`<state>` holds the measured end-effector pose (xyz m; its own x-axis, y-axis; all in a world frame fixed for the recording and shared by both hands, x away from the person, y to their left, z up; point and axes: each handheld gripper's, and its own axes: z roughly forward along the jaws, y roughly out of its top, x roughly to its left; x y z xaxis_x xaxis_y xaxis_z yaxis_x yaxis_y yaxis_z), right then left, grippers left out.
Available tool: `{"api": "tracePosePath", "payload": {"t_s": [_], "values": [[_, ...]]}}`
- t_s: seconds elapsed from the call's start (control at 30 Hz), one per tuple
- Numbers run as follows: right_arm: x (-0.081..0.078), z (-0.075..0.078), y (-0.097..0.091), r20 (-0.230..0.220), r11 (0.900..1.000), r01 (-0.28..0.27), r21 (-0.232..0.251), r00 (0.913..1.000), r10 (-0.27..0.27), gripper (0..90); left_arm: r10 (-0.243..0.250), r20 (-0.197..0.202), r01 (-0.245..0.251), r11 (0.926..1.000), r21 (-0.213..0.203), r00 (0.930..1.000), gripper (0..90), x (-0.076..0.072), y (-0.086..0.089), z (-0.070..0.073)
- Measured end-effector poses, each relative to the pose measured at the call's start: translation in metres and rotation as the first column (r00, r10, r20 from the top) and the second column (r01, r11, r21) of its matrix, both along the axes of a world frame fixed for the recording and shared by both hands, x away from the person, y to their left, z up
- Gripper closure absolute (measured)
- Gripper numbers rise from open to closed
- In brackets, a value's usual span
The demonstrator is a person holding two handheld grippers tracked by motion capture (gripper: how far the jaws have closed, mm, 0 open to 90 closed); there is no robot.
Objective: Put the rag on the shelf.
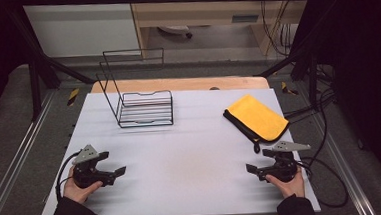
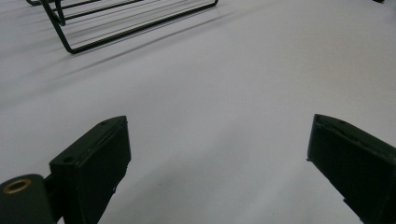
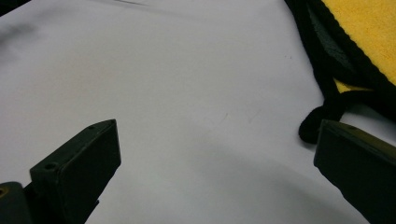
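- The left tongs (image 1: 113, 168) rest low on the white surface (image 1: 191, 152) near its front left corner, jaws spread wide with nothing between them, pointing toward the middle.
- The right tongs (image 1: 254, 164) sit near the front right corner, jaws likewise spread and empty, pointing back toward the left pair.
- Each hand grips its tool from behind, forearms in dark sleeves entering from the bottom edge of the high view; the left hand (image 1: 77, 188) and right hand (image 1: 288, 184) lie well apart.
- The yellow cloth (image 1: 257, 116), folded and edged in black, lies just beyond the right tongs; in the right gripper view its black loop (image 3: 322, 116) is just beside the right-hand jaw.
- The black wire rack (image 1: 140, 103) stands farther back, beyond the left tongs.
- The rack (image 2: 116, 23) is cut off at the top of the left gripper view, and the cloth (image 3: 369, 32) at the corner of the right one.
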<state>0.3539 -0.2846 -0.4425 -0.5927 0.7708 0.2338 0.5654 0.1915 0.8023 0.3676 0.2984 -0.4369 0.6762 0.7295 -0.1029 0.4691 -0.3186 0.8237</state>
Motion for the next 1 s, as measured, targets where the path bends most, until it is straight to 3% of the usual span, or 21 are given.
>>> {"api": "tracePosePath", "payload": {"t_s": [0.33,0.67,0.9,1.0], "values": [[-0.001,0.000,0.001,0.006,0.9995,0.007,-0.031,1.0000,-0.006,2.6,0.012,0.005,-0.012,0.9999,-0.001,0.9999,6.3,-0.002,0.002,0.000],[0.005,0.003,0.005,0.050,0.9968,0.040,-0.070,0.9981,-0.036,4.5,0.014,0.005,-0.014,0.9999,0.006,0.9999,6.3,-0.002,0.002,0.000],[0.023,0.008,0.008,0.066,0.9884,0.067,-0.136,0.9961,-0.058,7.7,0.019,0.001,-0.019,0.9998,0.009,0.9998,6.6,-0.002,0.001,-0.001],[0.040,0.008,0.009,0.054,0.9815,0.072,-0.178,0.9965,-0.063,13.7,0.021,0.001,-0.021,0.9997,0.012,0.9998,6.8,-0.002,0.001,-0.001]]}}
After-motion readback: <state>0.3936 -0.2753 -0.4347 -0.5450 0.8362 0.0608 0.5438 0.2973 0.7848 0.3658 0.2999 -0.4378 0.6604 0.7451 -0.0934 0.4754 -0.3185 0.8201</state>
